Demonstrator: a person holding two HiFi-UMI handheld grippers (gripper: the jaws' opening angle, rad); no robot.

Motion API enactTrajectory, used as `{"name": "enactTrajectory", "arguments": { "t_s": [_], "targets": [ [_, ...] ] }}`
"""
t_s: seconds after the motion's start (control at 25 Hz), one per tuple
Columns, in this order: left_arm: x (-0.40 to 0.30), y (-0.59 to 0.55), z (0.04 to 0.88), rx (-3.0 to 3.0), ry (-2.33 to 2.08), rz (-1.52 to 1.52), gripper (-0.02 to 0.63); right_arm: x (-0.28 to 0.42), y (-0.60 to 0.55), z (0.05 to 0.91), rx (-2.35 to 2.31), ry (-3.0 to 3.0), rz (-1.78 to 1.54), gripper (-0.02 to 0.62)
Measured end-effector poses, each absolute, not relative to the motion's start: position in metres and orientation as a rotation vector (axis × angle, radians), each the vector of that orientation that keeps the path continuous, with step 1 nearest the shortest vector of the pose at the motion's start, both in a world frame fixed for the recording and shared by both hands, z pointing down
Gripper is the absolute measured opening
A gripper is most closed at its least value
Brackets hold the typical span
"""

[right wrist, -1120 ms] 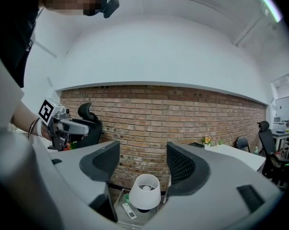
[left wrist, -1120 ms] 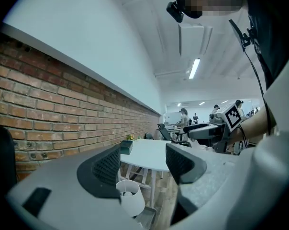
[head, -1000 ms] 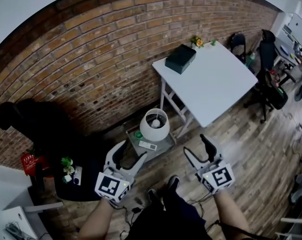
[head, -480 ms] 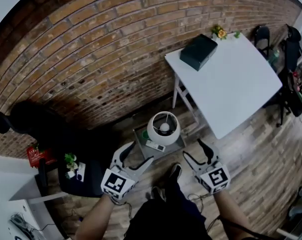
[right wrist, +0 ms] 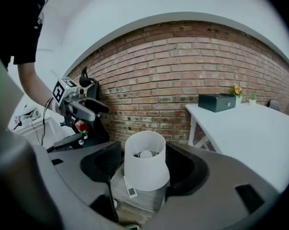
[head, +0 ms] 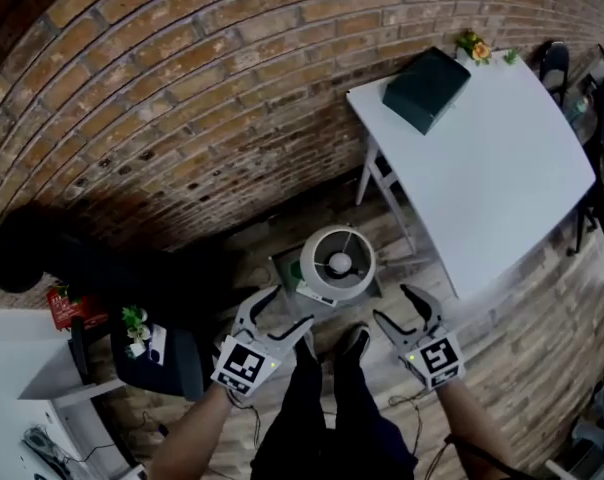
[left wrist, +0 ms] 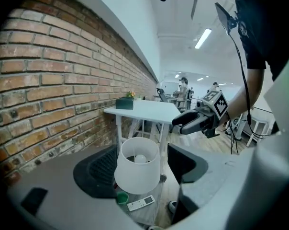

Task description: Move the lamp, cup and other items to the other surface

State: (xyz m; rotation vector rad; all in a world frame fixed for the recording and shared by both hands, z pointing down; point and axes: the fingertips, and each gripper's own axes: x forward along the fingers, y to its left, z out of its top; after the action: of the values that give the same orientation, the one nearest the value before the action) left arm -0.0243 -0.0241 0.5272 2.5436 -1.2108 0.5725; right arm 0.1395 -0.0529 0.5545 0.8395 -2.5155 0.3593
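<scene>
An open-plan office: brick wall [head: 182, 88], white table [head: 492, 158], black desk chair [head: 555, 61].

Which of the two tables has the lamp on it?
The low side table against the brick wall, under the white lamp. The tall white table holds a dark box and flowers.
</scene>
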Motion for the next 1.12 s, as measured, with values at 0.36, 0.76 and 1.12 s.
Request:
{"name": "enactTrajectory", "arguments": {
  "t_s": [0.36, 0.76, 1.12],
  "targets": [
    [-0.047, -0.052, 0.655, 2.541, -0.941, 0.802, 0.348, 0.134, -0.078, 0.651, 0.822, -2.391, 0.348, 0.304],
    [-0.055, -0.065, 0.773, 2.521, -0.746, 0.988, 0.368, 0.129, -0.086, 0.754, 0.74, -2.331, 0.366, 0.333],
    [-0.059, -0.082, 0.833, 2.522, -0.586, 1.074, 0.388, 0.131, -0.096, 0.801, 0.642, -2.319, 0.349, 0.352]
  ]
}}
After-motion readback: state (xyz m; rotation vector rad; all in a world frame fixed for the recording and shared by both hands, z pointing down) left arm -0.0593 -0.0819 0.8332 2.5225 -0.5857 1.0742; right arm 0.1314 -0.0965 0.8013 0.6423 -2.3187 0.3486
